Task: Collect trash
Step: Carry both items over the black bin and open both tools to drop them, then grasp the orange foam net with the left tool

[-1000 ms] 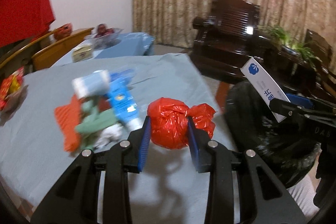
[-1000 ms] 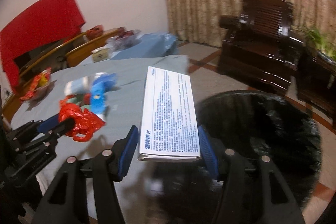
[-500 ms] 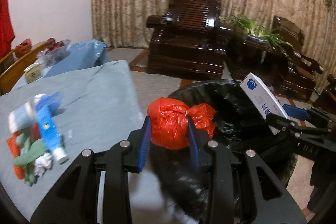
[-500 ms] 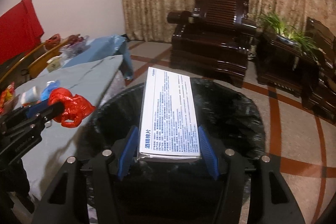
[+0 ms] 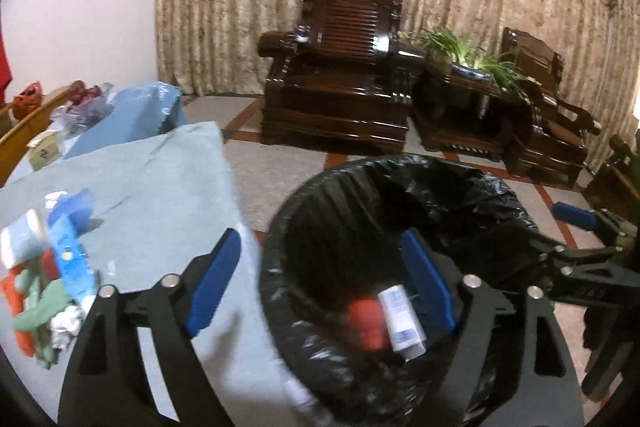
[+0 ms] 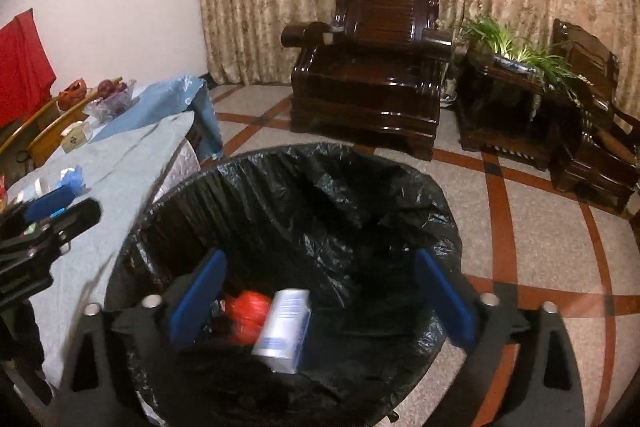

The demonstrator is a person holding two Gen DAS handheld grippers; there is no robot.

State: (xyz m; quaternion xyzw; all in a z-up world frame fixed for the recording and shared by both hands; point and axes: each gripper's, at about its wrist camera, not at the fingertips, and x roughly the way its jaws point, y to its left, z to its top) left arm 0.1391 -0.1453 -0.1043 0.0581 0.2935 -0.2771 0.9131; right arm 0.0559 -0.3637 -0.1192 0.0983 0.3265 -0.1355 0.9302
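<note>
A bin lined with a black bag [image 5: 472,187] [image 6: 304,167] stands beside the table. Inside it lie a crumpled red plastic bag [image 5: 366,321] [image 6: 246,313] and a white box with blue print [image 5: 400,315] [image 6: 286,327]. My left gripper [image 5: 320,287] hovers over the bin's left rim, jaws opening, nothing between its blue pads. My right gripper [image 6: 320,303] hangs over the bin, jaws opening wide and empty; it also shows at the right in the left wrist view [image 5: 576,223]. More trash [image 5: 52,279] lies heaped on the blue-grey tablecloth [image 5: 152,187].
Dark wooden armchairs [image 6: 372,79] and a side table with a potted plant [image 6: 516,47] stand by the curtain. Tiled floor [image 6: 532,219] lies beyond the bin. At the table's far end are a bowl of fruit [image 6: 114,93] and a small box [image 5: 44,151].
Both grippers swung from the table to over the bin, then opened. The red bag and the white box dropped out and now lie inside the bin.
</note>
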